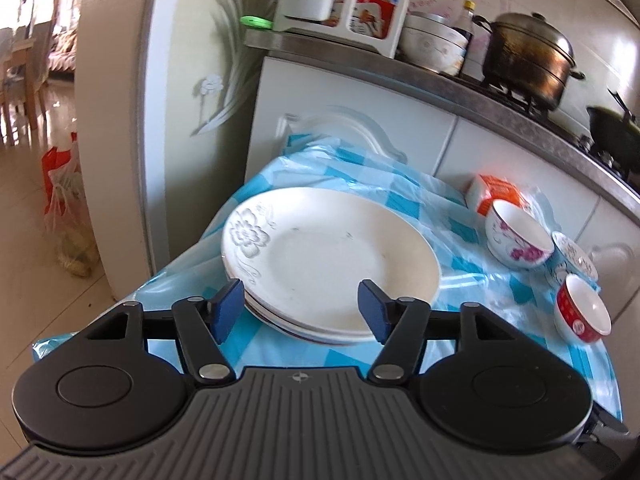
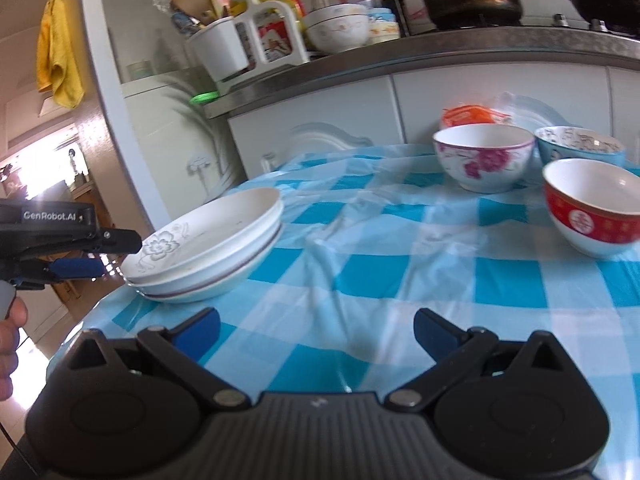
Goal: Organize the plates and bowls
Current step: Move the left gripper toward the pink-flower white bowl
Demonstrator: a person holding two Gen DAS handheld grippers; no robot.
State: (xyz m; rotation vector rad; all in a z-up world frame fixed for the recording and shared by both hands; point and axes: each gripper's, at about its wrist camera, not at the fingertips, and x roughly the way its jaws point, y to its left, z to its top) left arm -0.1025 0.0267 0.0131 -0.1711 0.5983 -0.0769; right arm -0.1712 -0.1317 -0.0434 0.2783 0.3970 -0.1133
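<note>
A stack of white plates (image 1: 332, 256) (image 2: 208, 248), the top one with a grey flower print, lies at the left end of the blue-checked tablecloth (image 1: 360, 184) (image 2: 360, 260). My left gripper (image 1: 302, 310) (image 2: 116, 254) is open, its blue pads either side of the stack's near rim and not pressing on it. To the right stand three bowls: a pink-flowered one (image 1: 520, 240) (image 2: 484, 158), a blue one (image 1: 576, 256) (image 2: 580, 146) and a red one (image 1: 584, 314) (image 2: 596, 208). My right gripper (image 2: 316, 332) hangs open over bare cloth, short of the bowls.
An orange carton (image 1: 500, 192) (image 2: 466, 114) lies behind the bowls, against white cabinets. The counter above carries a big pot (image 1: 524, 64), a wok (image 1: 612, 132), bowls and a utensil rack. A fridge (image 1: 180, 80) stands left of the table, with bags (image 1: 66, 200) on the floor. A hand (image 2: 8, 344) holds the left gripper.
</note>
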